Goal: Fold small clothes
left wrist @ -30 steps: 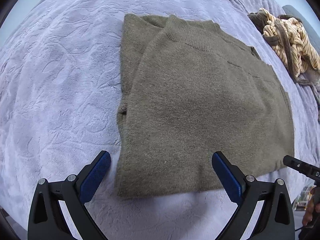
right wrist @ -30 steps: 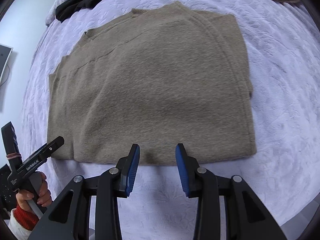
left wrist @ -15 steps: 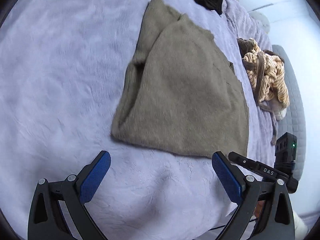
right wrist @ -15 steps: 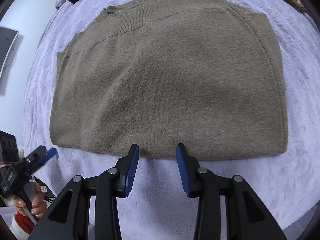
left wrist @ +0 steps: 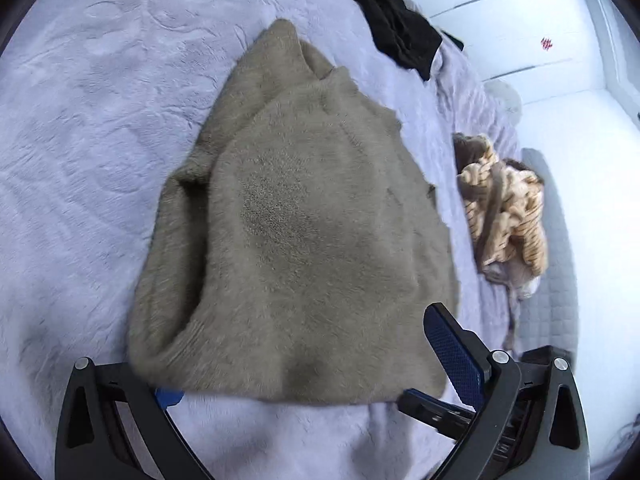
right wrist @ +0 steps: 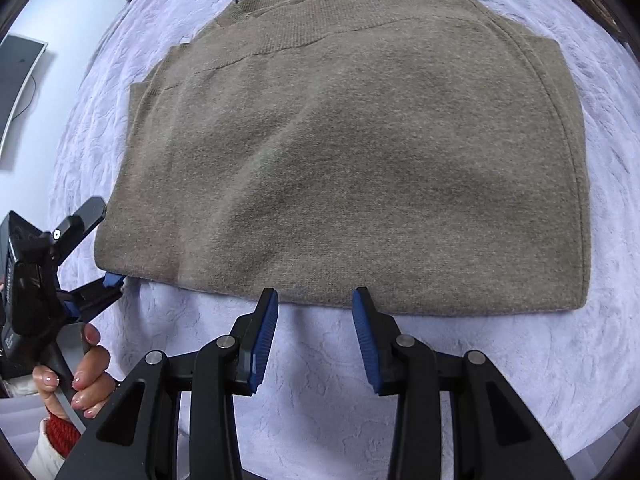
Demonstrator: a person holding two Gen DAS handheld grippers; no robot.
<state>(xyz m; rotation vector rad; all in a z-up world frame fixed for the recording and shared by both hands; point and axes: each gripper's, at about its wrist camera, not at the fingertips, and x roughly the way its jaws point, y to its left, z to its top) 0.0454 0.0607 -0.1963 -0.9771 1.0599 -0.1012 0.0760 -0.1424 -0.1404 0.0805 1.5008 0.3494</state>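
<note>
A taupe knit sweater [right wrist: 352,160] lies partly folded on a lavender bedspread [right wrist: 320,368]; it also shows in the left wrist view [left wrist: 304,248]. My left gripper [left wrist: 316,364] is open wide at the sweater's near corner, one finger under the hem, the other finger [left wrist: 452,348] above it. It shows in the right wrist view [right wrist: 100,256] at the sweater's near left corner. My right gripper [right wrist: 314,320] is open, its fingertips right at the sweater's near edge, empty.
A black garment [left wrist: 392,28] lies at the far end of the bed. A crumpled tan striped garment [left wrist: 508,208] lies to the right. A white wall and a monitor [right wrist: 16,84] stand beyond the bed's left edge.
My left gripper swung around to the sweater's side and slid in at its corner, the hem now over one finger. My right gripper moved closer to the near edge.
</note>
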